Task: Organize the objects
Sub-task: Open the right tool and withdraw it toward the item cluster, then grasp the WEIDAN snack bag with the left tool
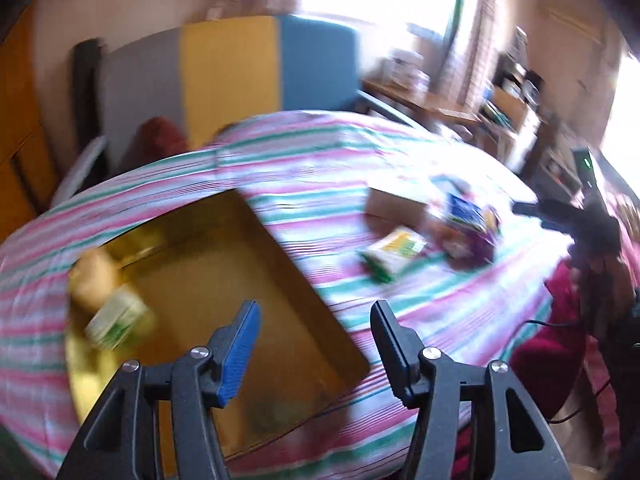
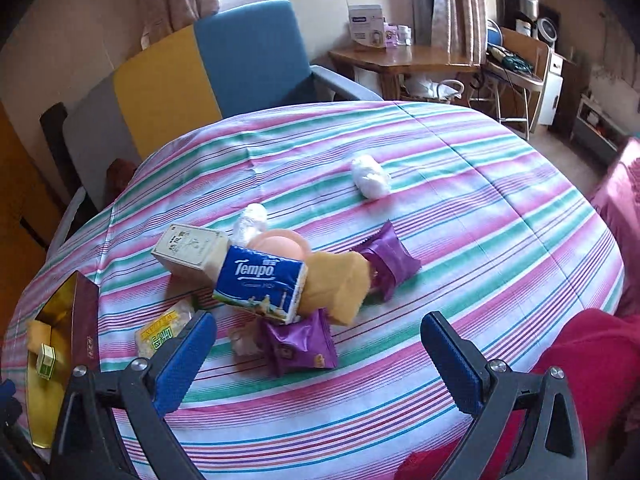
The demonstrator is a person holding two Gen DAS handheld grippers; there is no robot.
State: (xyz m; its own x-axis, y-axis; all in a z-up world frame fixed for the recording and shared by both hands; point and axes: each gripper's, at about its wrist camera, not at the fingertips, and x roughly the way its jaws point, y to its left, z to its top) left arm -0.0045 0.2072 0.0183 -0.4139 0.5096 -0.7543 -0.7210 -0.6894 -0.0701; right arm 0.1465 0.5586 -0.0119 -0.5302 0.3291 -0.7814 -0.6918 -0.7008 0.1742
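Several small packets lie heaped mid-bed: a blue tissue pack (image 2: 260,285), a cream box (image 2: 191,254), purple wrappers (image 2: 298,344). Right gripper (image 2: 318,354) hovers just above them, fingers wide apart, gripping nothing. Left gripper (image 1: 316,344) hangs part-open and empty over the gold-lined box (image 1: 224,280).

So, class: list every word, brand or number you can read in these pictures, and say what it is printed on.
"Tempo": on the blue tissue pack.
Cream box: print too small to read.
Yellow packet: lettering blurred.
Purple wrappers: nothing legible.
White box on the desk: too small.
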